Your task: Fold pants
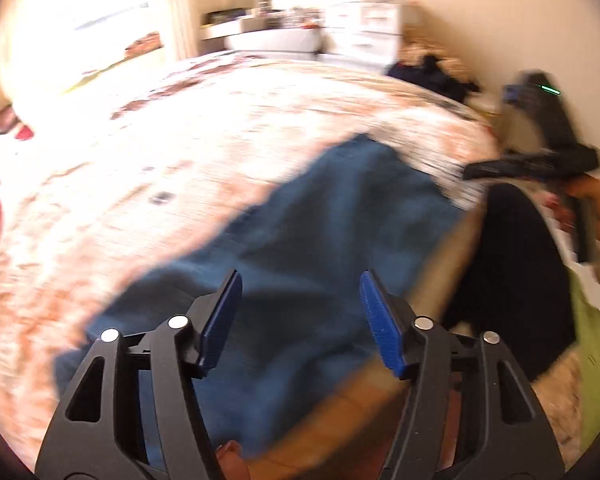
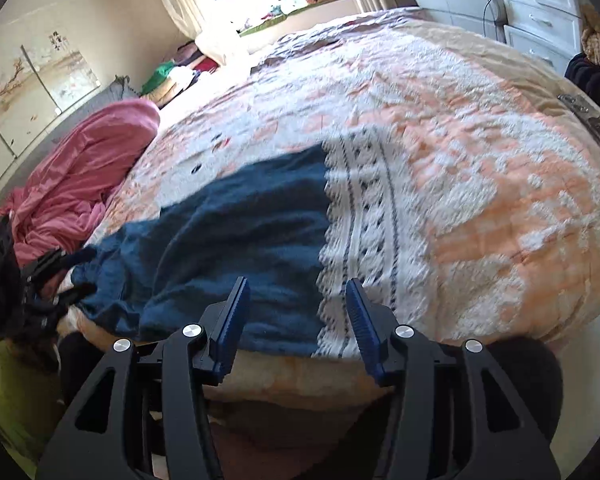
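Dark blue pants (image 1: 292,264) lie crumpled on the bed near its front edge; in the right wrist view the pants (image 2: 236,240) stretch from the left edge toward the middle. My left gripper (image 1: 300,316) is open and empty, hovering just above the near part of the pants. My right gripper (image 2: 298,320) is open and empty, above the pants' right edge at the bed's front. The right gripper also shows in the left wrist view (image 1: 532,164) at the far right, blurred. The left gripper shows at the left edge of the right wrist view (image 2: 52,284), close to the pants' end.
The bed has a peach and white patterned cover (image 2: 460,168). A pink blanket (image 2: 88,176) is heaped at the bed's left. White drawers (image 2: 540,8) and a desk stand beyond the bed. Dark clothes (image 1: 432,76) lie at the far right corner.
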